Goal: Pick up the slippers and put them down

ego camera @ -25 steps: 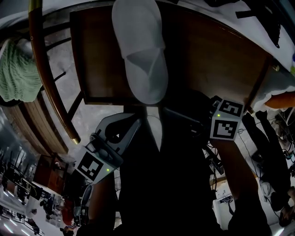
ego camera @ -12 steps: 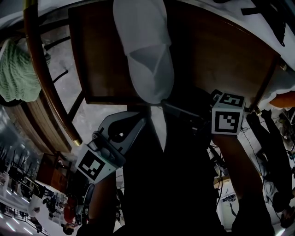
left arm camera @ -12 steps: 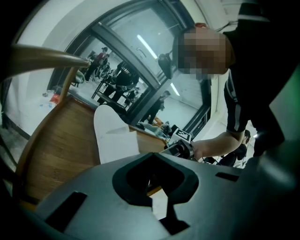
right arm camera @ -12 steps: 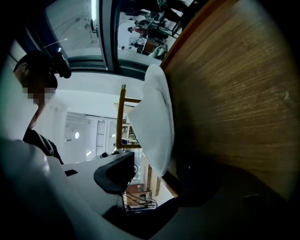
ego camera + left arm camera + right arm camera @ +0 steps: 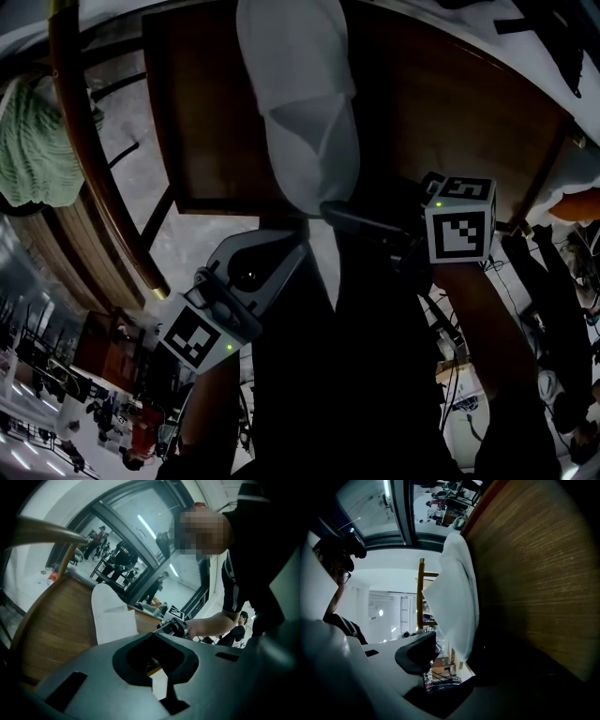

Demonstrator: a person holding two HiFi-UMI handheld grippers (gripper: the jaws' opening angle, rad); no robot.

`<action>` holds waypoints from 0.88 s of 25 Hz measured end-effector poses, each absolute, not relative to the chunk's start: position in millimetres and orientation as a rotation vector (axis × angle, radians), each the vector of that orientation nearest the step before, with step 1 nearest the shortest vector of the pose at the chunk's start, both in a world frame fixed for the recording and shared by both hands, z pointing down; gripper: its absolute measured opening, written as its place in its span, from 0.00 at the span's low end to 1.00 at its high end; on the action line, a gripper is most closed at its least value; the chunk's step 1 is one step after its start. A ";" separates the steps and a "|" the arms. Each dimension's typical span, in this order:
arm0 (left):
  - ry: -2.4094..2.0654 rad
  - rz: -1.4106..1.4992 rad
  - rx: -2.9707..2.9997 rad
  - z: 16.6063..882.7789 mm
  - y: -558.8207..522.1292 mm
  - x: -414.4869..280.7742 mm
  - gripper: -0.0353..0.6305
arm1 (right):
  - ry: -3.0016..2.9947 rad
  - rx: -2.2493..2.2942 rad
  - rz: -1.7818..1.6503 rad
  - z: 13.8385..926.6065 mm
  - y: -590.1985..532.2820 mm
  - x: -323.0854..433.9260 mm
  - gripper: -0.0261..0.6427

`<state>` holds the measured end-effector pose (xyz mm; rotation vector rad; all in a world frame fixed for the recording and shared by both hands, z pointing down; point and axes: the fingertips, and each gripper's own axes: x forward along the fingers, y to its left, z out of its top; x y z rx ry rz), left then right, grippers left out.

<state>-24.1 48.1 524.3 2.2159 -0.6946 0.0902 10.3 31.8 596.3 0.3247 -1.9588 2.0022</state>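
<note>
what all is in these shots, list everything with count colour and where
slipper: one, white, lying on the chair seat, toe toward the person
chair seat: one, brown wood, centre of the head view
curved rail: one, brown wood, left of the seat
knitted cloth: one, green, far left
cables: several, dark, on the floor at lower right
bystanders: several, dark clothes, background of the left gripper view
left hand-held gripper: one, grey, below the seat's near edge, jaws together, empty
right hand-held gripper: one, dark jaws, at the slipper's toe, jaws apart with the toe between them
</note>
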 end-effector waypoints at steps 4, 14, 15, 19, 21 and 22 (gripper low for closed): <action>-0.694 0.095 2.207 527.7 50.2 -27.1 0.07 | -1.962 0.293 1.996 595.0 33.4 9.9 0.41; -0.698 0.076 2.184 533.2 51.9 -27.8 0.07 | -1.970 0.286 1.919 601.1 35.4 13.7 0.14; -0.697 0.078 2.184 534.0 53.1 -27.3 0.07 | -1.977 0.286 1.916 601.0 35.6 14.0 0.14; -0.694 0.090 2.196 534.8 56.1 -29.5 0.07 | -2.019 0.293 1.880 597.8 33.5 11.9 0.13; -0.695 0.091 2.203 531.7 56.0 -29.9 0.07 | -2.045 0.294 1.825 595.7 32.5 12.7 0.13; -0.699 0.088 2.205 528.8 55.9 -30.2 0.07 | -2.055 0.294 1.796 594.5 32.6 13.5 0.13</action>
